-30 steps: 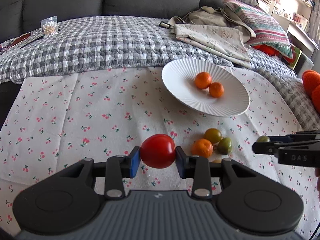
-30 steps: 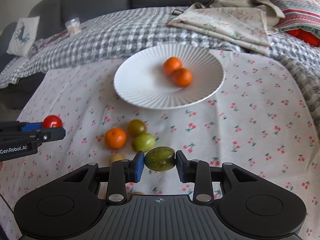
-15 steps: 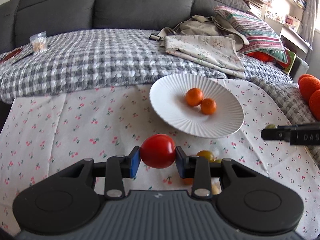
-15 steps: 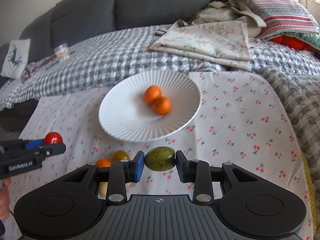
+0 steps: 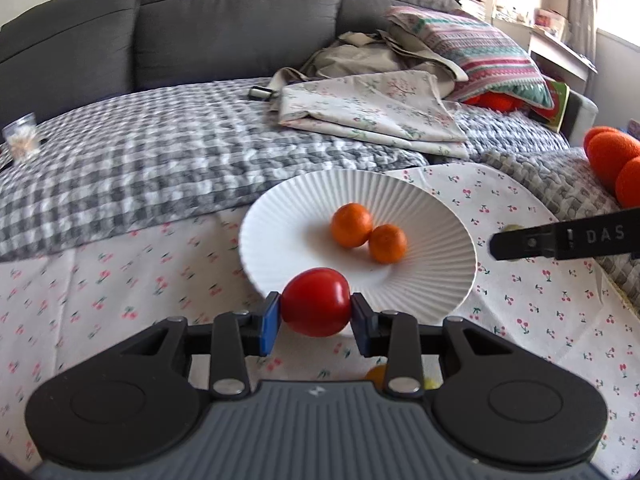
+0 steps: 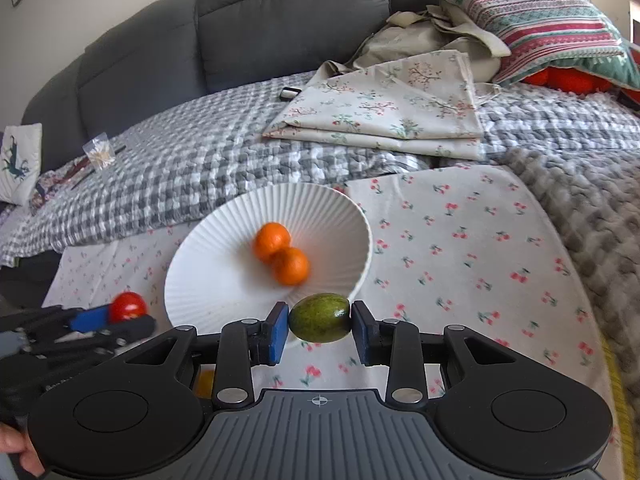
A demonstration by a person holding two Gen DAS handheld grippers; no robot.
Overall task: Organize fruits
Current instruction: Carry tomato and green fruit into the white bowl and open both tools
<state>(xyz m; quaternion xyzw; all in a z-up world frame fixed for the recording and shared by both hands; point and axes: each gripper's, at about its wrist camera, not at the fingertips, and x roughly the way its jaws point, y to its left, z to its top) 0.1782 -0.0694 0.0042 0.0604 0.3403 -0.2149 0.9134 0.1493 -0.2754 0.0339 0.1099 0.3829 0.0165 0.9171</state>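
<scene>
My left gripper (image 5: 316, 318) is shut on a red tomato (image 5: 316, 307), held just above the near rim of the white ribbed plate (image 5: 436, 208). Two oranges (image 5: 366, 232) lie in the plate. My right gripper (image 6: 319, 328) is shut on a green oval fruit (image 6: 319, 317) at the plate's (image 6: 200, 272) near right rim. The left gripper with the tomato (image 6: 128, 307) shows at lower left in the right wrist view. The right gripper's finger (image 5: 560, 236) shows at the right edge in the left wrist view. Loose fruits (image 5: 378, 374) peek out behind the left gripper's body.
The cherry-print cloth (image 5: 120, 280) covers the surface. Behind it lie a grey checked blanket (image 5: 140, 152), folded floral fabric (image 5: 372, 108), a striped pillow (image 5: 480, 52) and the dark sofa back (image 5: 200, 20). Orange plush objects (image 5: 612, 160) are at the right.
Both grippers have risen and moved forward toward the plate with their fruits. The loose fruits on the cloth have dropped out of sight behind the gripper bodies.
</scene>
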